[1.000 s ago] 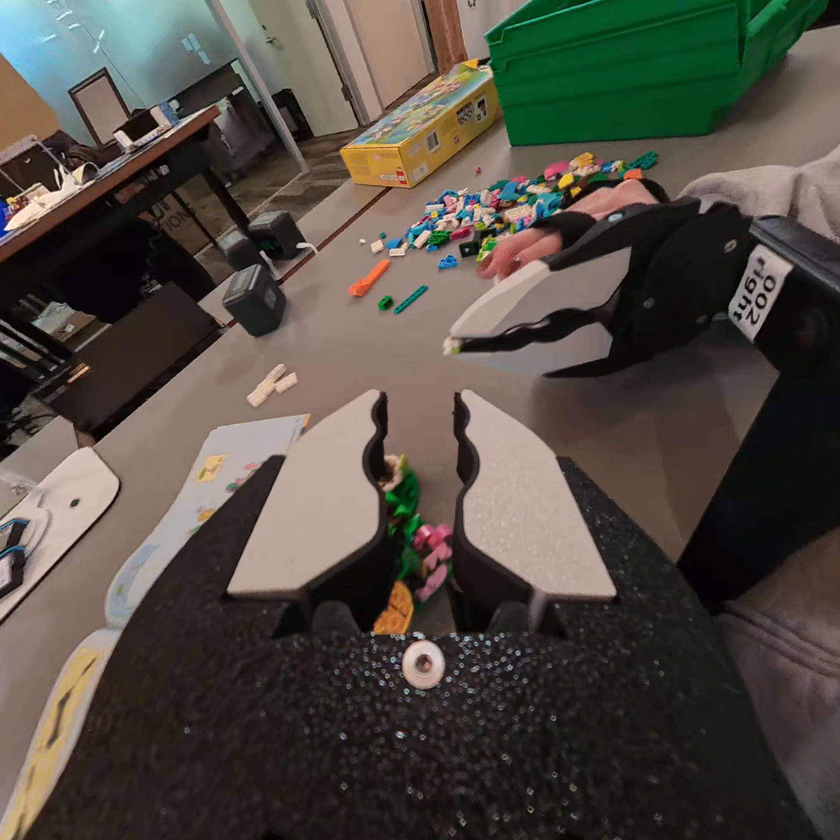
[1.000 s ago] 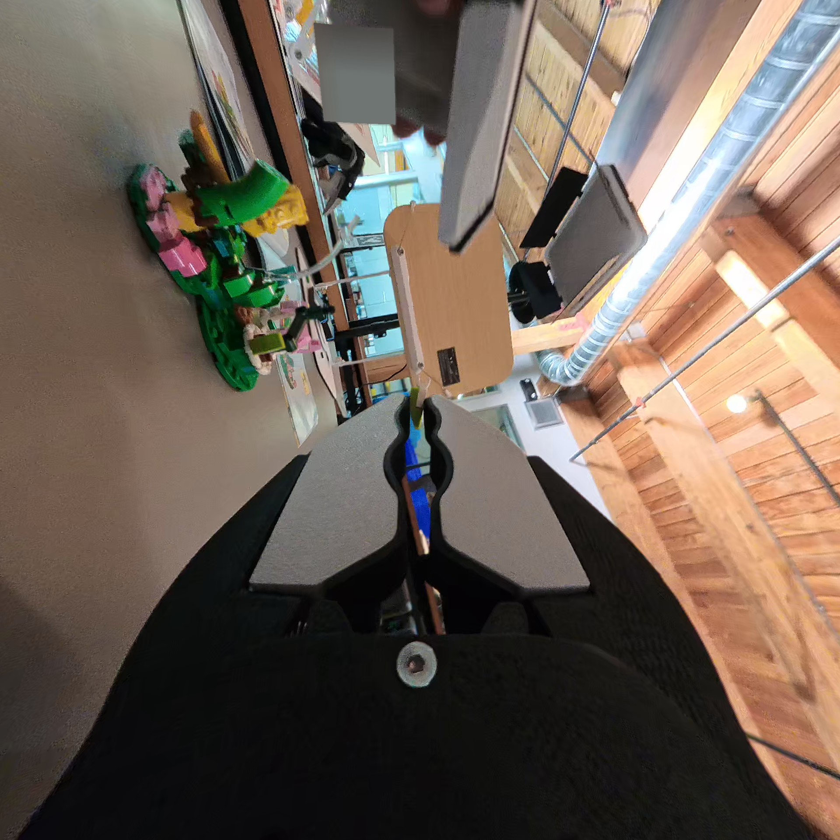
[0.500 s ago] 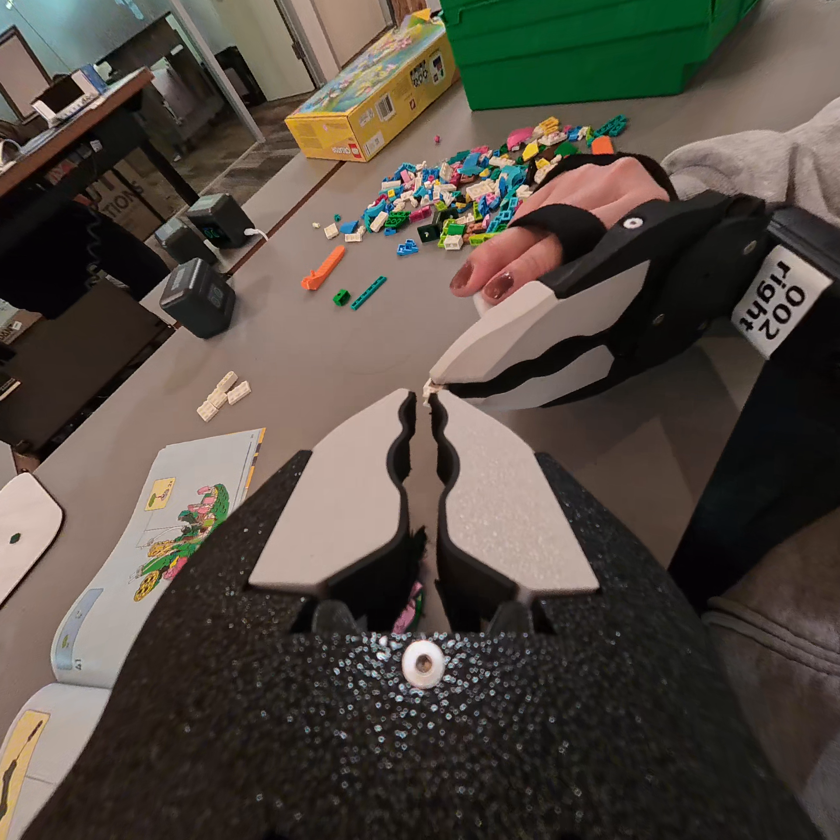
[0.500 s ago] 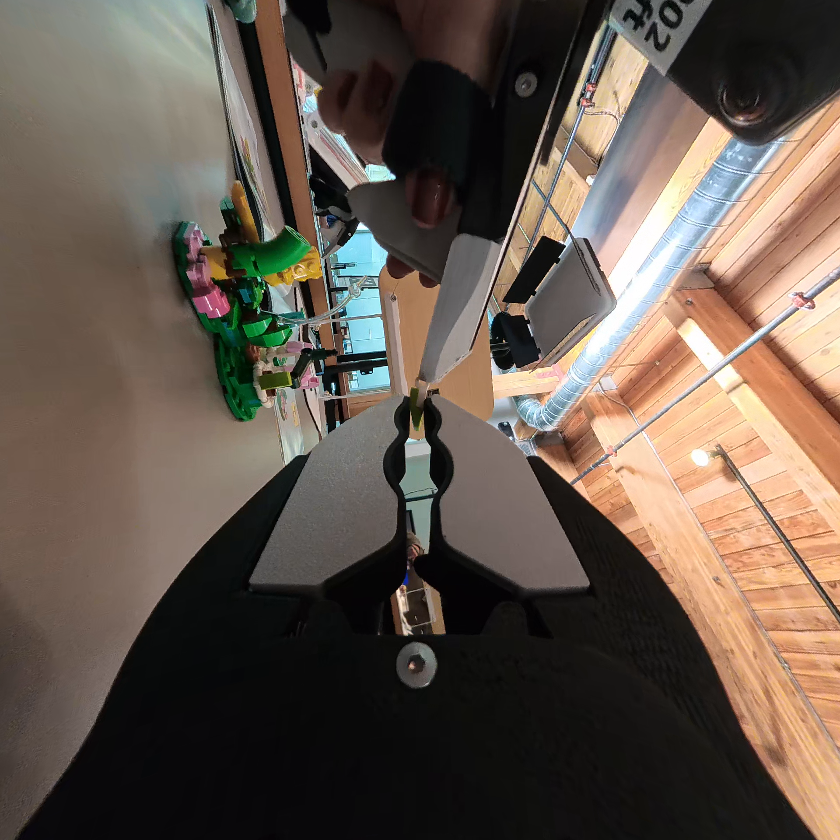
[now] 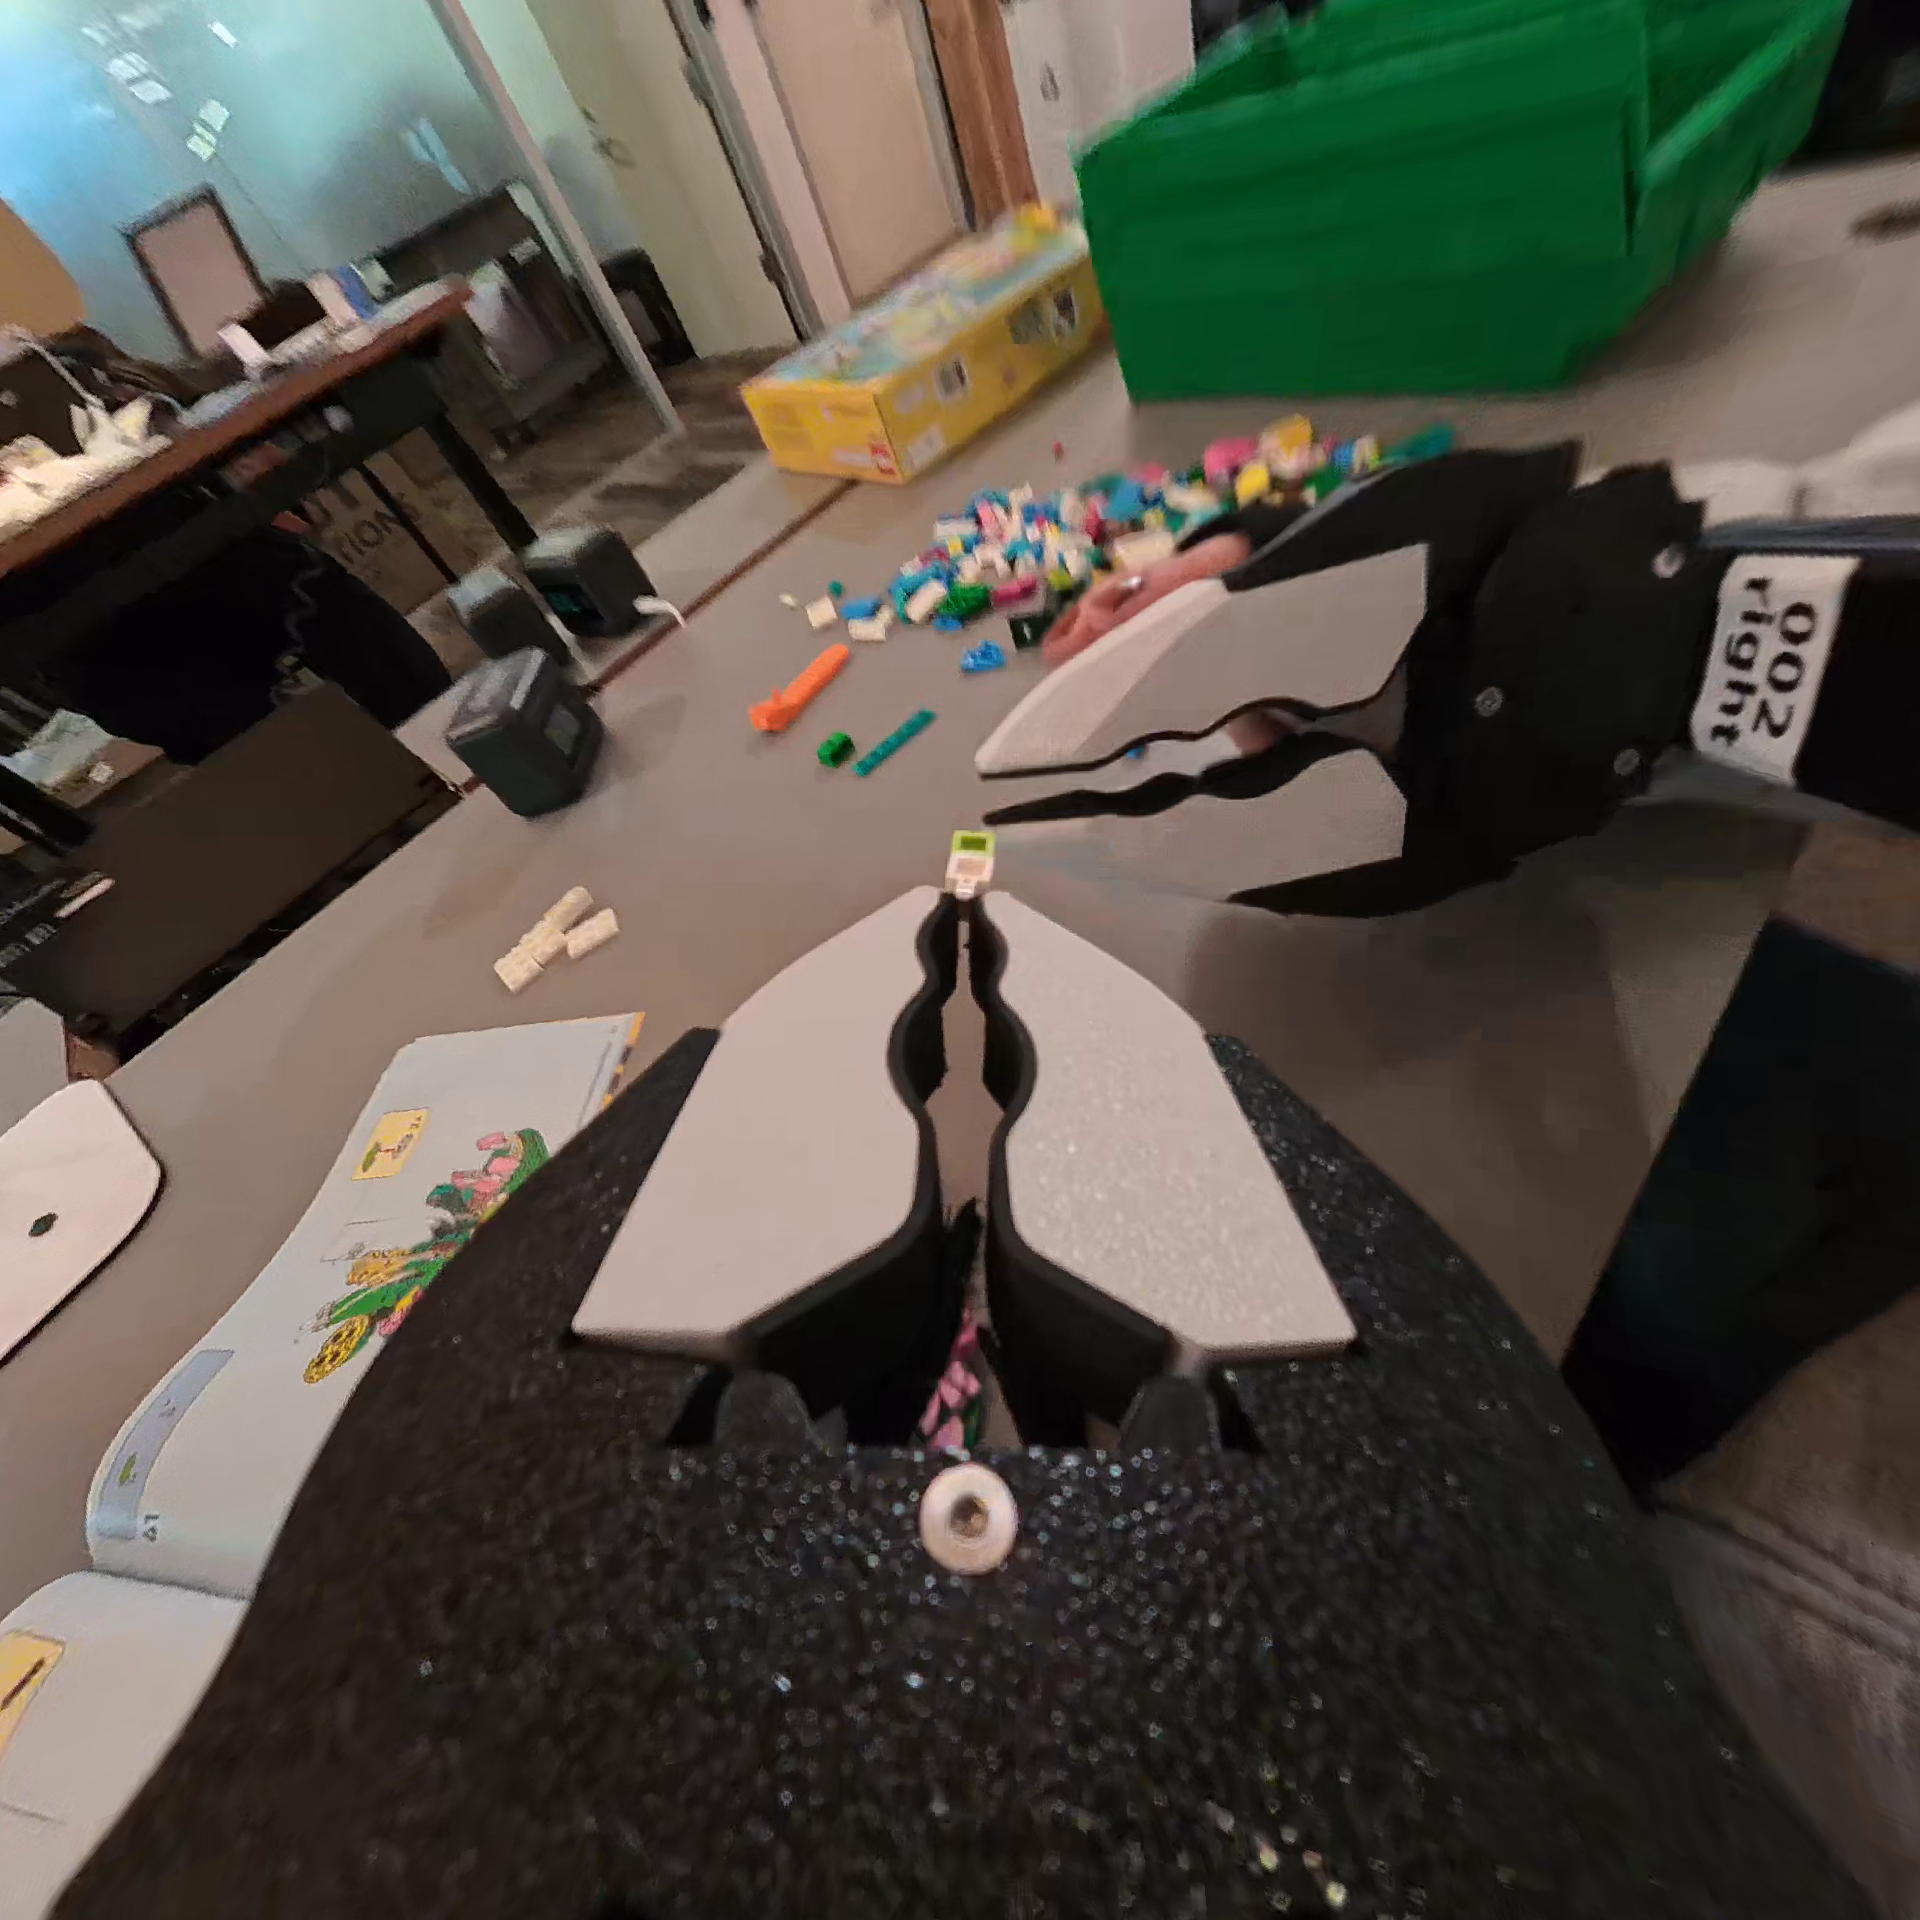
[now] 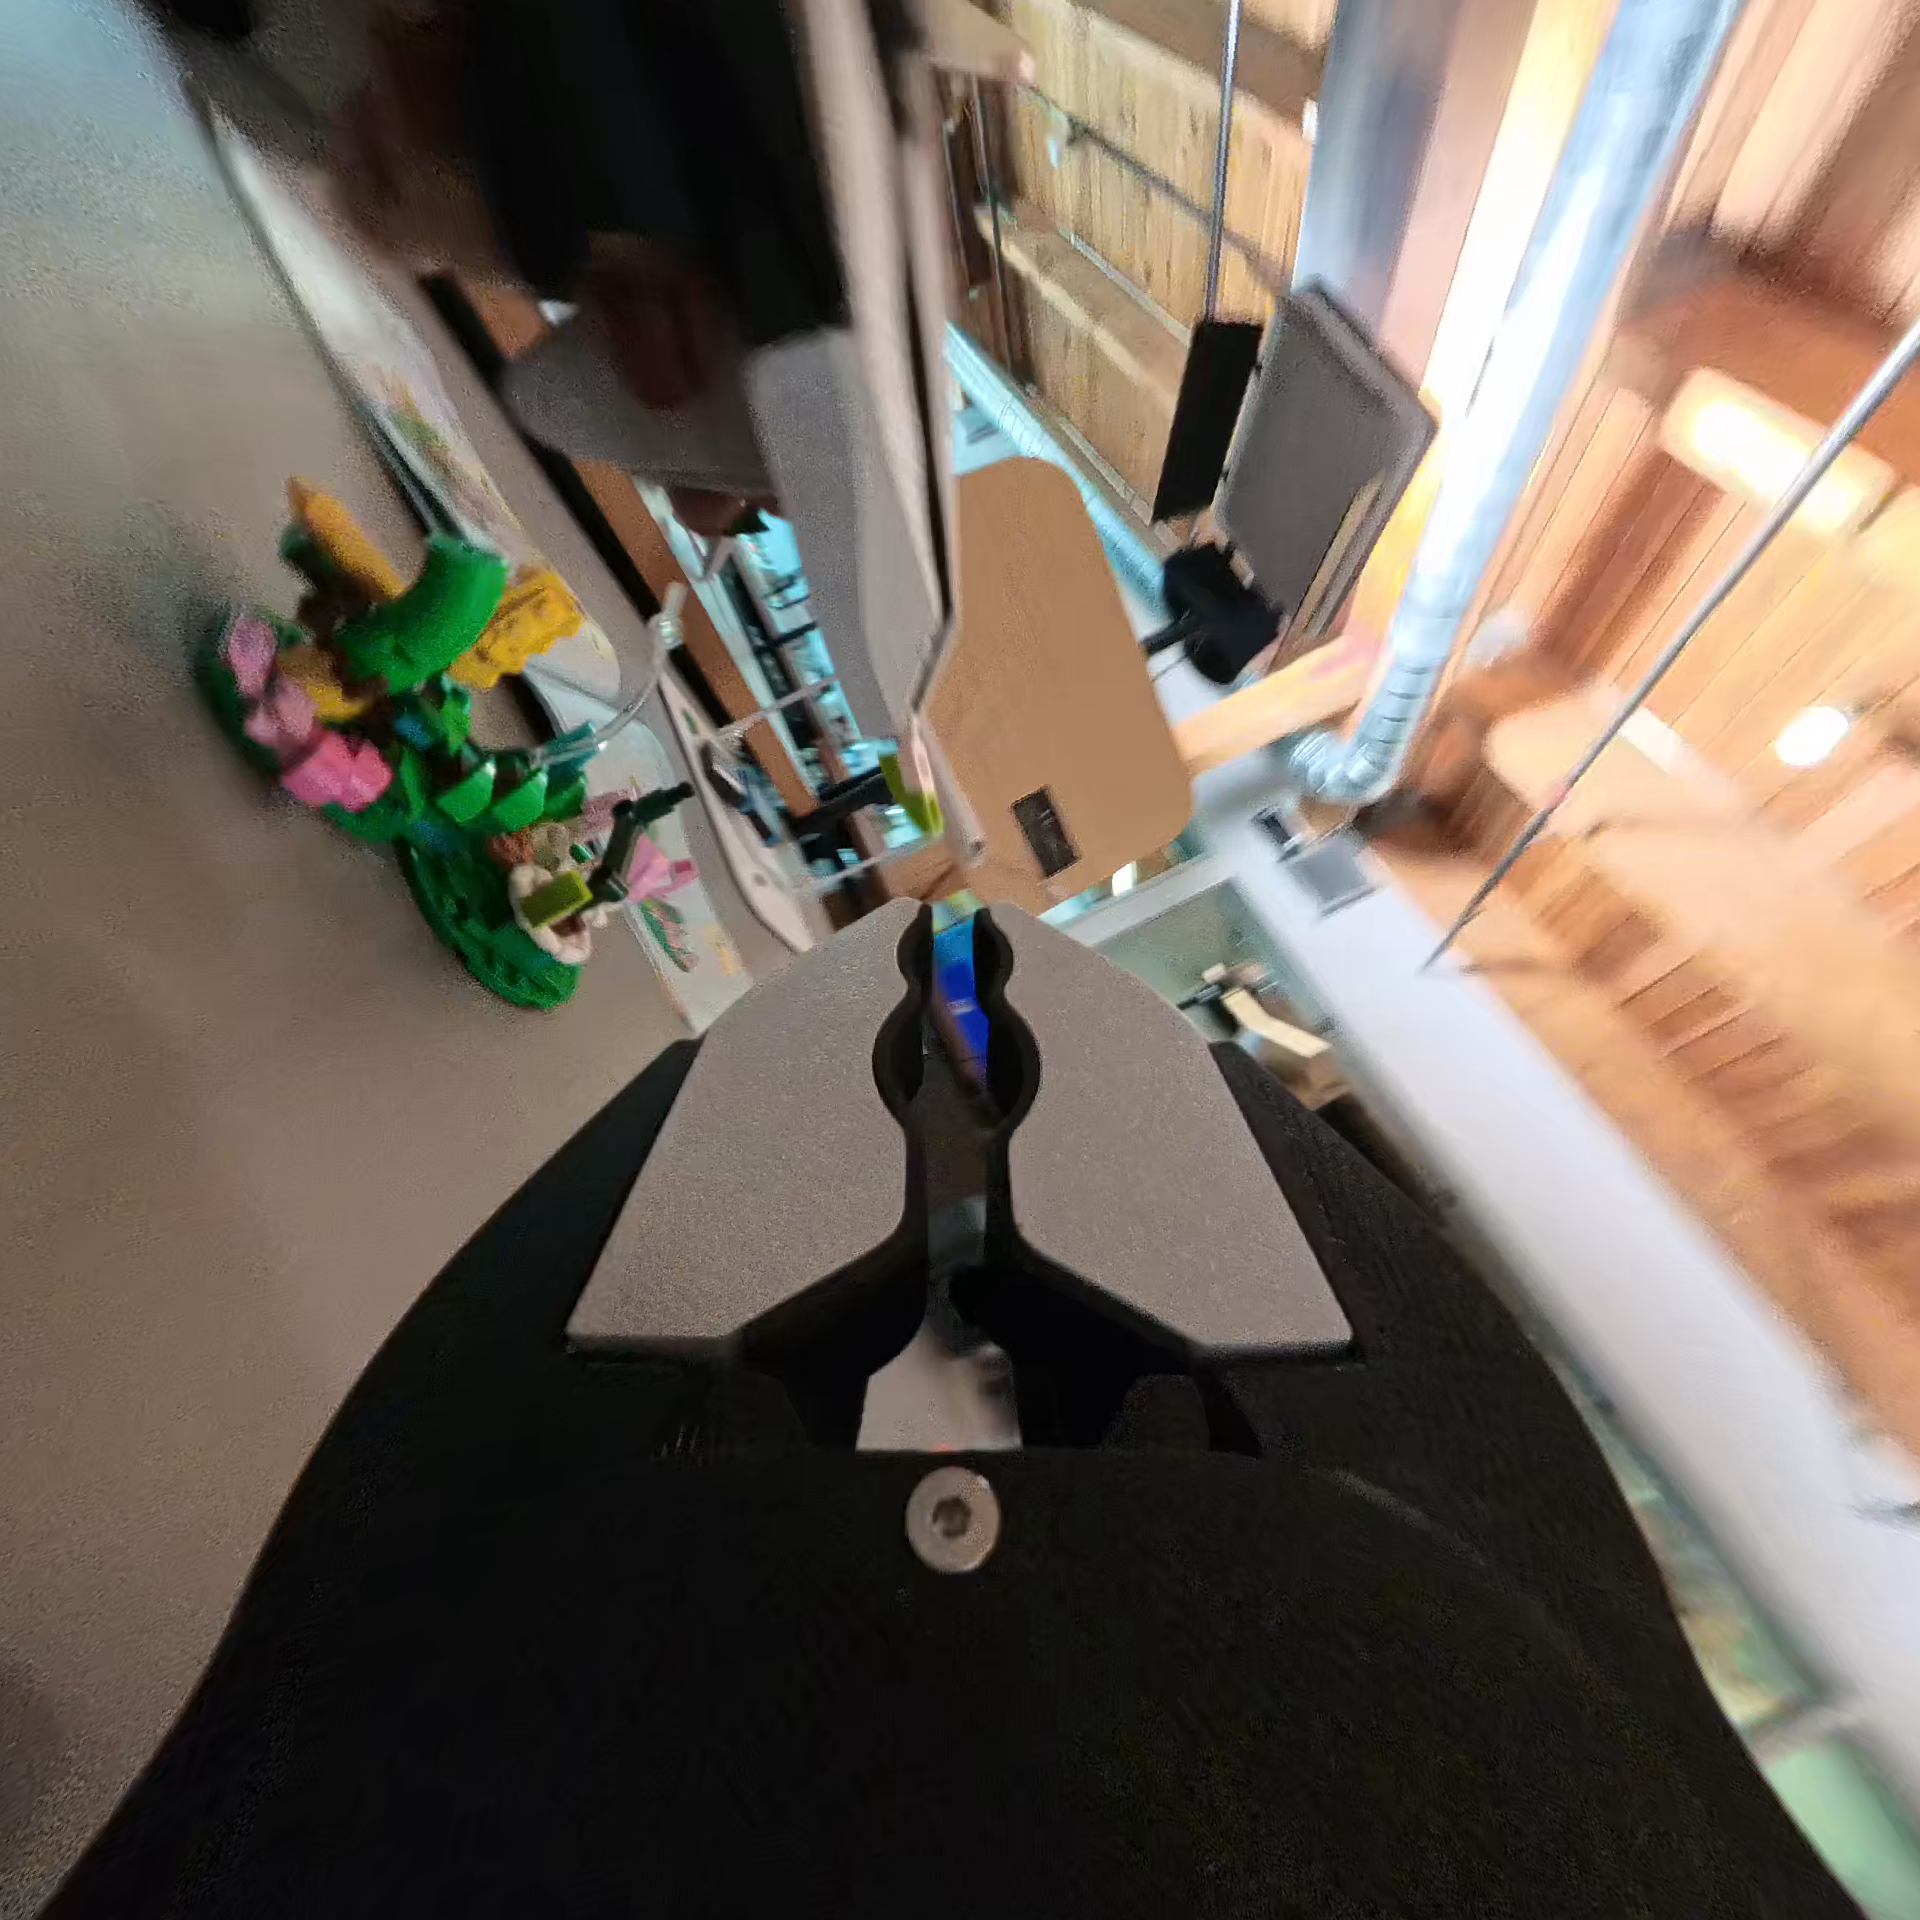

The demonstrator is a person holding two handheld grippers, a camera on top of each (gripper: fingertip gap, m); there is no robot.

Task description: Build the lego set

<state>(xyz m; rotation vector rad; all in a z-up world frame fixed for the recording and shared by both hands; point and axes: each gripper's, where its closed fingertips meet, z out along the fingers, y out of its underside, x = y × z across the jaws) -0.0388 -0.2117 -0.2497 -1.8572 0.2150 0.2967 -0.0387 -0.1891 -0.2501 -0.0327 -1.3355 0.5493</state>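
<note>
Grey table [image 5: 675,852] (bricks [image 5: 1039,561] scattered), green bins [image 5: 1403,229] behind.

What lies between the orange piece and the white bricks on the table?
Left wrist view: only bare table between the orange piece and the white bricks.

Loose bricks [image 5: 1091,540] far on table [image 5: 727,831], box [image 5: 914,384] beyond, bins [image 5: 1403,208] far right, booklet [image 5: 343,1226] near left.

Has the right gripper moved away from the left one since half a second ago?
Yes. The right gripper has drawn back from the left gripper toward the brick pile, now open.
</note>
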